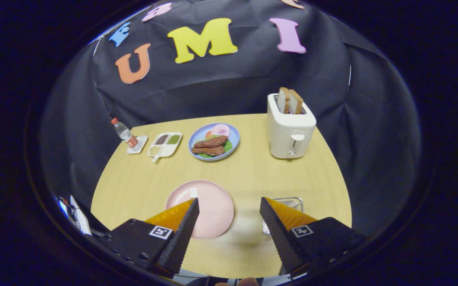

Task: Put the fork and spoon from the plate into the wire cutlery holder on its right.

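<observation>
Gripper view: hand-held gripper (229,210) held above the near edge of the surface (253,174), its fingers spread wide and pinching nothing. Pink plate (213,206) lies just ahead, partly behind the left finger; it appears bare, apart from a small pale item at its far rim that is too small to identify. No fork or spoon can be made out on it. Wire cutlery holder (288,202) stands to the plate's right, mostly hidden behind the right finger, so its contents cannot be confirmed. Judgement: either the cutlery is already deposited, or it is masked by the fingers; the wide spread suits a release or an approach equally.

Beyond, well apart from the work area: blue plate (214,141) with food, divided tray (165,143), bottle (125,134) on a coaster, and toaster (290,127) with two slices raised. These are set back, leaving the near zone free for the transfer.
</observation>
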`<state>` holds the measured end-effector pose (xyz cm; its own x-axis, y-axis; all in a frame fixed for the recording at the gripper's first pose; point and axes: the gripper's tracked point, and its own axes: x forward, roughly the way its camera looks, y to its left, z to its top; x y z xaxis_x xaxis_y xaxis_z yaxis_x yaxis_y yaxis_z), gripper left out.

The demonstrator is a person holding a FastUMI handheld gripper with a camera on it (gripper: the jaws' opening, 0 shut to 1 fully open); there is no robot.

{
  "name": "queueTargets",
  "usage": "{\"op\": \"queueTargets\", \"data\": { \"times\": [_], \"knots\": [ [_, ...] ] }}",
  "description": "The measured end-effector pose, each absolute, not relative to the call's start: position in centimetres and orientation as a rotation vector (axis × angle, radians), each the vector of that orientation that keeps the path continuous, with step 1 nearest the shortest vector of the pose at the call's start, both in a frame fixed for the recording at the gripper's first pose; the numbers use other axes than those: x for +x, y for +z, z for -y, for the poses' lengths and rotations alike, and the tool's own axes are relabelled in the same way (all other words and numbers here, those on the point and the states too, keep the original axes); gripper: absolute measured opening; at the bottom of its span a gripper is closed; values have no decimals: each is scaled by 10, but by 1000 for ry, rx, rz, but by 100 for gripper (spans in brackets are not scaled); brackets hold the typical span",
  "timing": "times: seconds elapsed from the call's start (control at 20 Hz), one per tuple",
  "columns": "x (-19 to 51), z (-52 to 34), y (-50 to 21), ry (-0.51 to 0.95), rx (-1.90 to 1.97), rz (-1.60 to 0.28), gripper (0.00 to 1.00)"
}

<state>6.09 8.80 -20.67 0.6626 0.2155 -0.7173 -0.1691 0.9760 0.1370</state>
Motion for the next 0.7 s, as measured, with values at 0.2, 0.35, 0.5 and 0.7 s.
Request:
{"op": "queueTargets", "data": {
  "times": [0.2,0.35,0.5,0.7],
  "knots": [
    [35,-141,-249,240,16,-782,94],
    [23,-167,-286,255,-51,-790,94],
    [19,-181,-315,247,-70,-830,94],
    [30,-190,-338,213,-73,-852,94]
  ]
}}
